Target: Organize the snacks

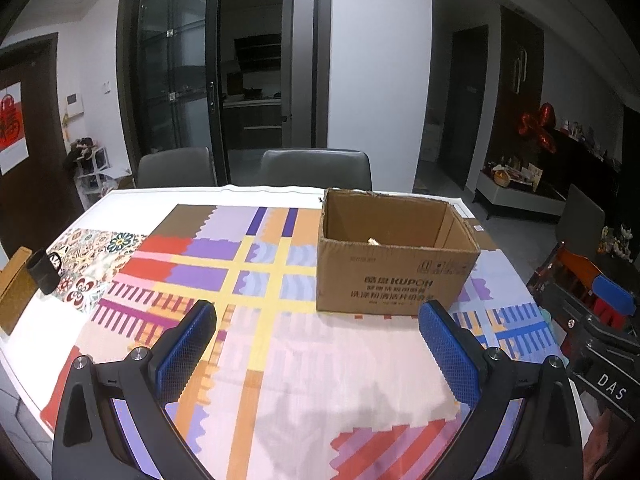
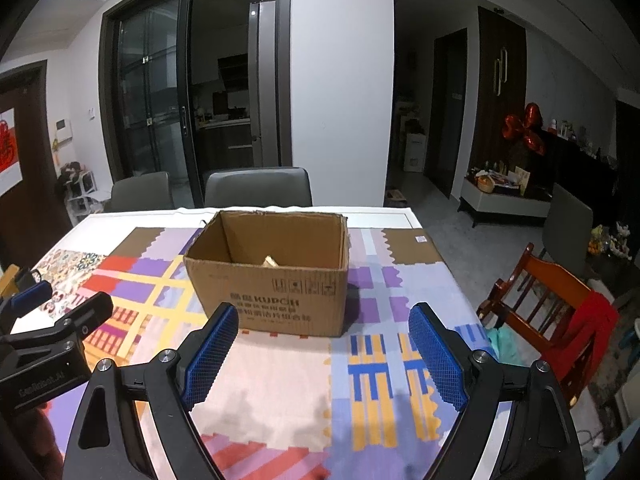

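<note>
An open cardboard box [image 1: 396, 264] stands on the bench [image 1: 280, 360], on a patchwork-coloured cloth [image 1: 256, 280], toward the far side and with printed lettering on its near wall. Its flaps are gone or folded away, and only a small pale scrap of a snack [image 1: 373, 241] peeks above the near rim; what else lies inside is hidden by the wall. In the right wrist view the same pale piece [image 2: 271, 261] sits low against the near wall of the box [image 2: 272, 280].

The left tool [image 1: 318, 320] hangs above the cloth, tilted downward toward the box, its blue pads [image 1: 188, 344] wide apart with nothing between them. The right tool [image 2: 322, 328] points the same way, also spread wide and empty. A dark mug [image 1: 44, 272] stands at the bench's left edge.
</note>
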Action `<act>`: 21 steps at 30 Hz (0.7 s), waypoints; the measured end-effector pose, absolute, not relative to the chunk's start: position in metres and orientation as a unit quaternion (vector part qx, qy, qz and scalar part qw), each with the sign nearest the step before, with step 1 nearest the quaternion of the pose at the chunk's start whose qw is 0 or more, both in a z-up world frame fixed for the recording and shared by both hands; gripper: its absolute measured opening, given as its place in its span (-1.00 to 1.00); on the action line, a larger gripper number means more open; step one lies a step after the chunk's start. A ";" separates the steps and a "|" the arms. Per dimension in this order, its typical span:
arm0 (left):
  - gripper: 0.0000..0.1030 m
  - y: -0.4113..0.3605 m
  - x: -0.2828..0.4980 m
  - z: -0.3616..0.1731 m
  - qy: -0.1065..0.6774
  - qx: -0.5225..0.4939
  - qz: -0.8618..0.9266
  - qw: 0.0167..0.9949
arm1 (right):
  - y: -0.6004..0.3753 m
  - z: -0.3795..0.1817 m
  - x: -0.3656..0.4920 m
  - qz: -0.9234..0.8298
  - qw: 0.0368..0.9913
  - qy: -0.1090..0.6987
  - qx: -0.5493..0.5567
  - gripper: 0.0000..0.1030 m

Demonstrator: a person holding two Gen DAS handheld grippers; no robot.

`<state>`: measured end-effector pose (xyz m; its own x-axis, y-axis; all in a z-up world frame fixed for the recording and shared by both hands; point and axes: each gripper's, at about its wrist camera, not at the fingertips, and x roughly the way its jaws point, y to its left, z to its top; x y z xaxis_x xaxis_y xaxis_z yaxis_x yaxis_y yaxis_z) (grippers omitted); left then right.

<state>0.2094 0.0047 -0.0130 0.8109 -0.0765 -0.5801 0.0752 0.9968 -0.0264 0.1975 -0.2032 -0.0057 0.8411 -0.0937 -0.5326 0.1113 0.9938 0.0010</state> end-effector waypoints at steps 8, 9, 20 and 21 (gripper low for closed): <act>1.00 0.006 0.189 -0.020 0.312 -0.001 -0.035 0.949 | -0.205 -0.014 0.177 -0.050 0.957 0.285 0.031 0.71; 1.00 0.007 0.185 -0.021 0.310 -0.002 -0.032 0.950 | -0.205 -0.016 0.174 -0.051 0.956 0.286 0.032 0.71; 1.00 0.015 0.153 -0.029 0.304 0.002 -0.006 0.953 | -0.203 -0.024 0.141 -0.067 0.956 0.282 0.036 0.71; 1.00 0.016 0.149 -0.029 0.302 0.001 -0.004 0.953 | -0.202 -0.024 0.138 -0.068 0.957 0.280 0.035 0.71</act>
<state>0.1492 0.0156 -0.0286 0.8179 -0.0077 -0.5754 0.0088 1.0000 -0.0007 0.1378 -0.2025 -0.0239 0.8336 -0.1115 -0.5410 0.1505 0.9882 0.0283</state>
